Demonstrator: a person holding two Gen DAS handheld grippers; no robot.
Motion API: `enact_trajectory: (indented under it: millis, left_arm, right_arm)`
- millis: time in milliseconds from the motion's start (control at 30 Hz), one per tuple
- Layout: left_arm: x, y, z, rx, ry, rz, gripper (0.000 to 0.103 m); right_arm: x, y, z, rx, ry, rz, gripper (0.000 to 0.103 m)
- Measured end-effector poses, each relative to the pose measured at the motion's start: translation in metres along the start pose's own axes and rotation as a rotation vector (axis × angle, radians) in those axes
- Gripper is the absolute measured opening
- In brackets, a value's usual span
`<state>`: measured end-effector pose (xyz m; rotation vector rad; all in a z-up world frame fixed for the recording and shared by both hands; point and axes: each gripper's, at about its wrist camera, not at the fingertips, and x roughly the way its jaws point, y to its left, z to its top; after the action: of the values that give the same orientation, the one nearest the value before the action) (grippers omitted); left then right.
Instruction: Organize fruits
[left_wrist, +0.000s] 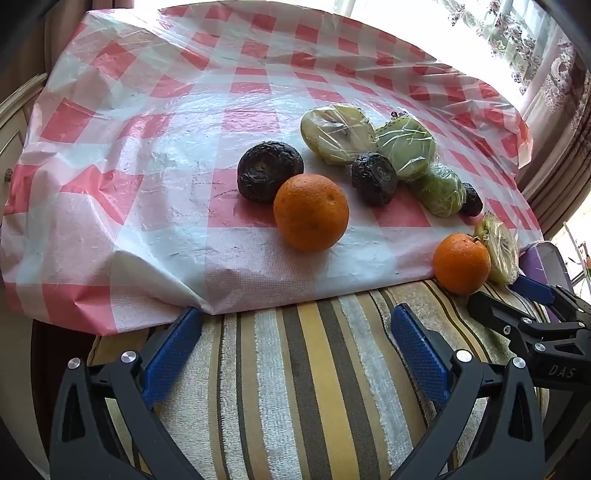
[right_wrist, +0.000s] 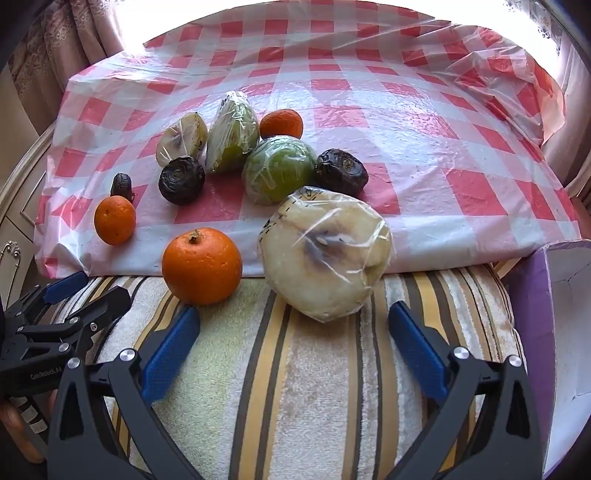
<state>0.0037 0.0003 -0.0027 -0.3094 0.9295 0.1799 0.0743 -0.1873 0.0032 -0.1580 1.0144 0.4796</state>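
Orange, green and near-black fruits lie scattered on a red-and-white checked plastic sheet (right_wrist: 406, 122), unsorted. Film-wrapped green fruit (right_wrist: 279, 170) cluster with dark wrinkled fruit (right_wrist: 181, 179); one orange (right_wrist: 201, 266) and a wrapped pale fruit (right_wrist: 327, 254) rest on the sheet's near edge, overlapping a striped towel (right_wrist: 314, 369). Both grippers hover over the towel with jaws wide apart, holding nothing: left gripper (left_wrist: 295, 354) and right gripper (right_wrist: 295, 350), apparently poised to start picking. Beside the right gripper stands a purple box (right_wrist: 535, 295), possibly a container
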Motion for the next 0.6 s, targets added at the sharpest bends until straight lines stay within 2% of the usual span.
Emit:
enact_trajectory:
  millis: [600]
  left_arm:
    - [0.0005, 0.0006, 0.0000, -0.001, 0.002, 0.000, 0.099]
  right_arm:
    - [-0.0018, 0.0015, -0.0012, -0.001, -0.020, -0.003, 0.102]
